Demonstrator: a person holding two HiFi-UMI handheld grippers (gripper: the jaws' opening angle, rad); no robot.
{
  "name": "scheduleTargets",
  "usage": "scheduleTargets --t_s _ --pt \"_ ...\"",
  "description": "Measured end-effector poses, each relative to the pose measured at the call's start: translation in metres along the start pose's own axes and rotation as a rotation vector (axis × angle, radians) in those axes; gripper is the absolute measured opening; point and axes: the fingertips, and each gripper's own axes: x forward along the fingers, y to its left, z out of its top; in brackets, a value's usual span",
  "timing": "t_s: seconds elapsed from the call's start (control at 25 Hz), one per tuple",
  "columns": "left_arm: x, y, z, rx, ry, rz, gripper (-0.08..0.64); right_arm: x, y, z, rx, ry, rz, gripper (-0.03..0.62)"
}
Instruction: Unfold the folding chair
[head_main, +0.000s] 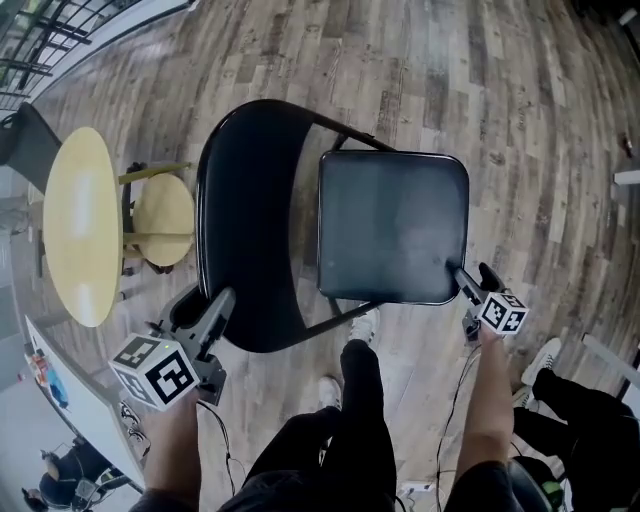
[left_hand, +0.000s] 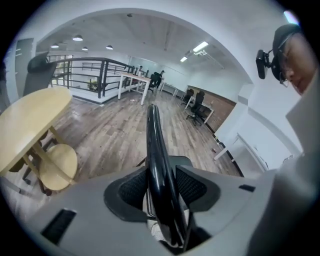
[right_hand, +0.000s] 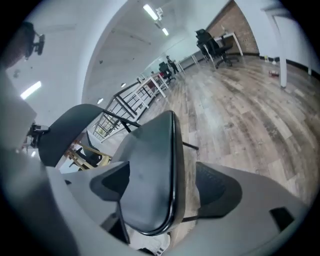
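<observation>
Folding chair (head_main: 300, 230) mid-frame on floor (head_main: 500, 80). Likely stiff, fairly heavy, glossy rims slippery. Left tongs (head_main: 222, 300) clamp backrest (head_main: 245, 220) rim. Right tongs (head_main: 462, 280) straddle seat (head_main: 392, 225) corner, unclamped. Hold rims.

Your folding chair (head_main: 262, 310) is black all over. Its backrest (head_main: 245, 200) is a glossy black, and the padded seat (head_main: 392, 225) is a duller charcoal with a thin pale line round the rim. The floor (head_main: 450, 60) beneath is grey-brown wood planking, streaked light and dark. On your left, the round table (head_main: 82, 225) and the stool (head_main: 163, 220) are pale yellow. Your left gripper (head_main: 212, 305) and right gripper (head_main: 463, 280) are grey. Each carries a white cube (head_main: 155, 372) printed with black square markers. The pads (left_hand: 129, 190) are black, with what looks like a fine mesh texture. Your trousers (head_main: 360, 400) are black and your shoes (head_main: 366, 322) white.
</observation>
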Motion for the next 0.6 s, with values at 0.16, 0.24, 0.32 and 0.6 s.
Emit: scheduleTargets --t_s 0.16,0.24,0.32,0.6 --pt "-0.056 -0.006 -0.014 0.008 -0.075 0.058 0.172 -0.067 0.084 0.023 -0.152 -0.121 -0.050 0.420" --pt "-0.088 -0.016 -0.026 0.051 -0.122 0.092 0.155 -0.112 0.143 0.026 -0.231 -0.188 -0.068 0.323" --pt "-0.118 -0.030 -0.039 0.109 -0.189 0.115 0.081 -0.161 0.203 0.026 -0.304 -0.256 -0.082 0.034" --pt "-0.229 -0.110 -0.098 0.171 -0.424 -0.019 0.005 -0.329 0.371 -0.001 -0.593 -0.432 -0.179 0.015"
